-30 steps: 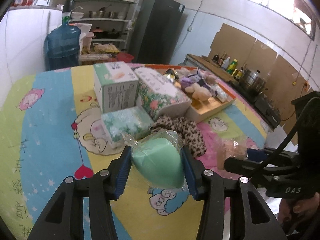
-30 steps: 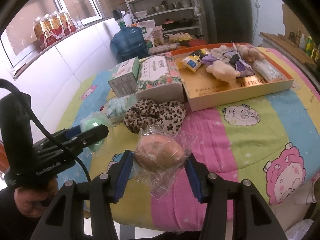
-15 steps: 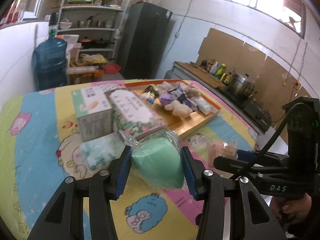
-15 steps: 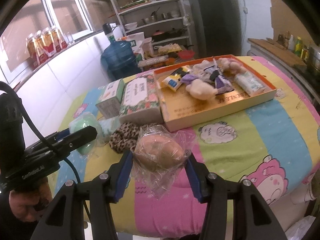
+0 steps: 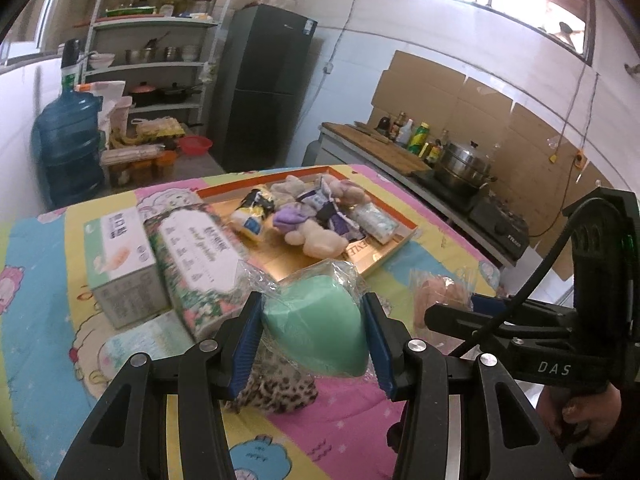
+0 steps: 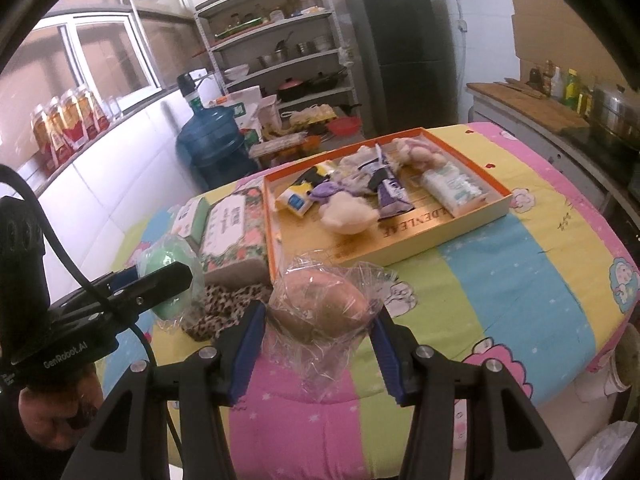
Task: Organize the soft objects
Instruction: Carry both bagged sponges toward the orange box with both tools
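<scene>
I'm mid-carry: my left gripper (image 5: 313, 334) is clamped on a green sponge (image 5: 320, 326) in clear wrap, and my right gripper (image 6: 318, 354) pinches a tan sponge (image 6: 320, 306) in its own crinkly wrap. Both hang above the quilted table (image 6: 500, 280), short of the orange tray (image 6: 472, 224) where the other soft things (plush toys, small packets) already lie. I judge the next move is to bring each one over the tray's near wall and let go onto its bare floor, clear of the pile. The green sponge is a teardrop, long axis running away from me, blunt end near, narrow end toward the tray. The tan one lies crosswise between my pads
</scene>
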Motion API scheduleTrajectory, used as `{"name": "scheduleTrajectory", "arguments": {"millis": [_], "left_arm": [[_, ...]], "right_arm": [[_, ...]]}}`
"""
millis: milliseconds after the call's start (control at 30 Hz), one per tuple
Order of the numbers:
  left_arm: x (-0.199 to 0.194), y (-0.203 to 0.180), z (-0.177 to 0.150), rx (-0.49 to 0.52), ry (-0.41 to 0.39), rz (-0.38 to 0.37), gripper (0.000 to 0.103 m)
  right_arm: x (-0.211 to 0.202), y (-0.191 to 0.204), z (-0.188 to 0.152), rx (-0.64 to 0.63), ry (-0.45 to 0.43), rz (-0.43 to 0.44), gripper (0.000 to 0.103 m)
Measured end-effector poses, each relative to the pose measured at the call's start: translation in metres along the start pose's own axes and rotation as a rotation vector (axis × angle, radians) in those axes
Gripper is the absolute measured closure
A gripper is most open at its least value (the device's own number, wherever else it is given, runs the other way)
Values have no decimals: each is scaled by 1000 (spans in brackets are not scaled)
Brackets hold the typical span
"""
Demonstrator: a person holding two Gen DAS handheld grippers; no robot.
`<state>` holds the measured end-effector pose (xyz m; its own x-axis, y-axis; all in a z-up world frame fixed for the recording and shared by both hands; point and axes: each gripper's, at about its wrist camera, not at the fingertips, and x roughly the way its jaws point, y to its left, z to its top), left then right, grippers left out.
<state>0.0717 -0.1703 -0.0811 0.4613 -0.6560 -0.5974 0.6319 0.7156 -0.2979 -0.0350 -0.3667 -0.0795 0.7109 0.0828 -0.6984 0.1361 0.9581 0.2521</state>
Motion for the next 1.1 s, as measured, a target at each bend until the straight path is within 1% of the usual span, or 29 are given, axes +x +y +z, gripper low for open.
{"name": "scheduleTrajectory", "arguments": {"millis": [333,533,1100], "left_arm": [[27,-20,22,6,-10,-2,53],[39,-23,30,-3,-7,13,53],[77,-30,45,-44,16,62,53]], "right_arm": [[5,-25,24,4,-16,-4,50],[16,-40,40,0,-13,9,50],[46,-70,66,-13,21,53,50]]}}
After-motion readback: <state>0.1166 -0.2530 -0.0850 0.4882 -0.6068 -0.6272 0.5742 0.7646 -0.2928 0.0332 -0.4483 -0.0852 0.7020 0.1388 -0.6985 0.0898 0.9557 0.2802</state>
